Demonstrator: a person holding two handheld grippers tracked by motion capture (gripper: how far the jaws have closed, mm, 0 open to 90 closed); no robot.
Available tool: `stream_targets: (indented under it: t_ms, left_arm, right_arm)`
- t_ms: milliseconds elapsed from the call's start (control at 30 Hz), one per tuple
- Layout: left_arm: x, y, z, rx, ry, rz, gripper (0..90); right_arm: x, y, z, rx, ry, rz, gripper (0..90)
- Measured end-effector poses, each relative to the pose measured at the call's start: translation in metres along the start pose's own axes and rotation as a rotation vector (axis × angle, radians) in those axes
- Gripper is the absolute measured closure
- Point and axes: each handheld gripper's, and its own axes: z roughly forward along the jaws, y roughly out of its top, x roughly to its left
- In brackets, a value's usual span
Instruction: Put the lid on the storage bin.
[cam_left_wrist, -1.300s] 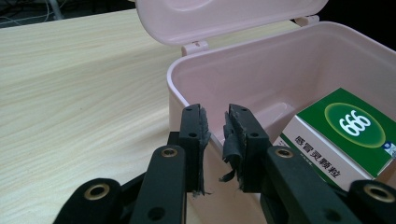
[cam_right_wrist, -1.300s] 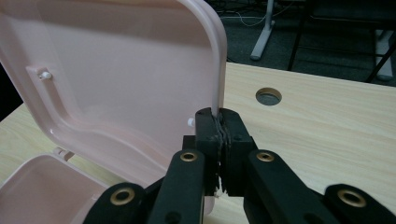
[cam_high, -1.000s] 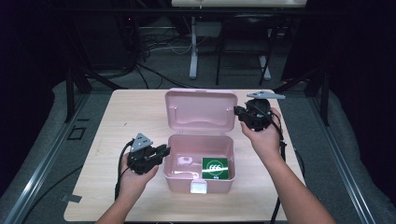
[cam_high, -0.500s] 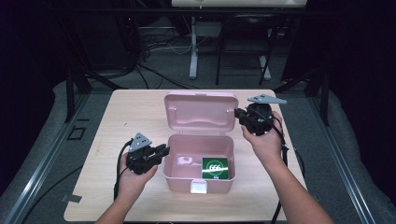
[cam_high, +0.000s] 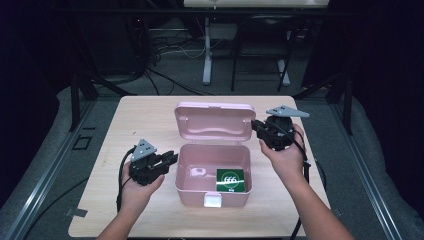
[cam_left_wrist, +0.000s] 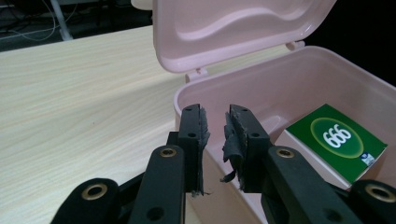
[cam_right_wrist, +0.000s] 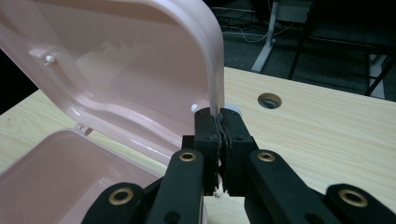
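The pink box (cam_left_wrist: 299, 93) runs past the left gripper view's right edge; inside it, small print beside "666" on the green pack (cam_left_wrist: 337, 142) is unreadable.

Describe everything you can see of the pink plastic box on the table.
The pink plastic box is a glossy, rounded-cornered hinged case standing on the pale wooden table. Its moulded lid is raised, roughly upright behind the tub, on two small hinges. A white latch tab sits at the front. Inside lies a green packet marked 666, at the right. The right gripper has its jaws shut on the lid's edge; the left gripper, open, straddles the tub's near rim.
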Motion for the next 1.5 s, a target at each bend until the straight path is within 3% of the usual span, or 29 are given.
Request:
stream_targets:
  t_ms: [267,600,667,767,1500]
  left_arm:
    - [-0.004,0.014,-0.01,-0.021,0.008,0.024,74.6]
    - [-0.005,0.031,-0.022,-0.056,0.023,0.038,73.9]
    - [-0.005,0.033,-0.023,-0.057,0.023,0.042,73.9]
    - [-0.005,0.036,-0.024,-0.068,0.027,0.041,73.5]
    - [-0.013,0.057,-0.024,-0.108,0.05,0.071,67.3]
  right_arm:
    - [0.005,-0.006,-0.007,-0.005,-0.007,-0.023,86.8]
    - [0.008,-0.016,-0.016,-0.026,0.009,-0.012,86.2]
    - [0.009,-0.018,-0.019,-0.009,0.006,-0.021,86.3]
    - [0.01,-0.022,-0.02,-0.036,0.008,-0.017,86.1]
    - [0.012,-0.04,-0.03,-0.058,0.041,0.023,85.2]
